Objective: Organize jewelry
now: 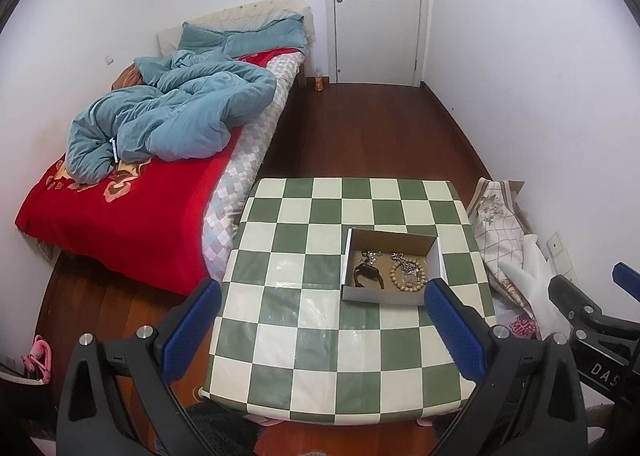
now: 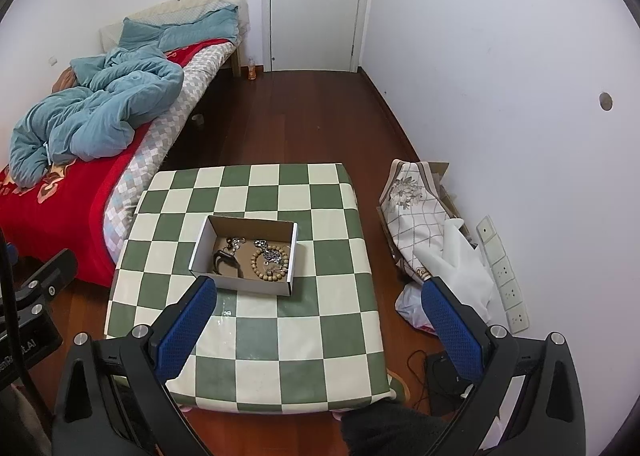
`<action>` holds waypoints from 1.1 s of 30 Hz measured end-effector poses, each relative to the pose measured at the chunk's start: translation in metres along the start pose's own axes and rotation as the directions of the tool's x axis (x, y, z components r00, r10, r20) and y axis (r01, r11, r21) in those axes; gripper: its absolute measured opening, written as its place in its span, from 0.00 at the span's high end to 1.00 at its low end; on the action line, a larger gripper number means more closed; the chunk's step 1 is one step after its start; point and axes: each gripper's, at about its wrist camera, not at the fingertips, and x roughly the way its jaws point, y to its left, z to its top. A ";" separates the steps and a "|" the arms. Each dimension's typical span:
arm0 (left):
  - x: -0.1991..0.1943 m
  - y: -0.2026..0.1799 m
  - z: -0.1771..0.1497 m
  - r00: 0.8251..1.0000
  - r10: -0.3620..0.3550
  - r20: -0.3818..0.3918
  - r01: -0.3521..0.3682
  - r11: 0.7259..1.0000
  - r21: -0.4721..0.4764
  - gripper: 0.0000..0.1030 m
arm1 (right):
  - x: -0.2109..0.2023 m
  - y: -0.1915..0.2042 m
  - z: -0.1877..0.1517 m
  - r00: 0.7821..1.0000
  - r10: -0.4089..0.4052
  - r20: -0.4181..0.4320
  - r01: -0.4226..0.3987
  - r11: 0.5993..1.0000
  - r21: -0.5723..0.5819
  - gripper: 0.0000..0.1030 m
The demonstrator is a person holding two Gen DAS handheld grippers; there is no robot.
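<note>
- One bed (image 1: 152, 160) fills the left of the room, with a red blanket (image 1: 120, 212) and a rumpled blue quilt (image 1: 172, 116) on top.
- A low table (image 2: 248, 336) in a green-and-white checked cover stands near the foot of the bed.
- A shallow cardboard box (image 2: 202, 246) sits on the table (toward its far half); inside lie a wooden bead bracelet (image 2: 256, 262), a silver chain (image 2: 270, 252) and a dark watch (image 2: 224, 260).
- The left gripper (image 1: 322, 330) hovers above the table's near side, jaws spread wide, holding nothing.
- The right gripper (image 2: 320, 326) hangs likewise, jaws apart and empty.
</note>
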 end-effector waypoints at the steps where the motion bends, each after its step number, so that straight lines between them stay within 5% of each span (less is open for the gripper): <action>1: 0.001 0.000 -0.001 1.000 0.000 -0.001 0.000 1.000 -0.001 0.00 | 0.000 0.000 0.000 1.000 0.001 -0.002 -0.001 1.000 -0.001 0.00; 33: 0.002 0.006 -0.008 1.000 0.017 0.008 -0.016 1.000 -0.009 0.00 | -0.008 0.005 -0.003 1.000 0.011 0.002 -0.011 1.000 -0.010 0.00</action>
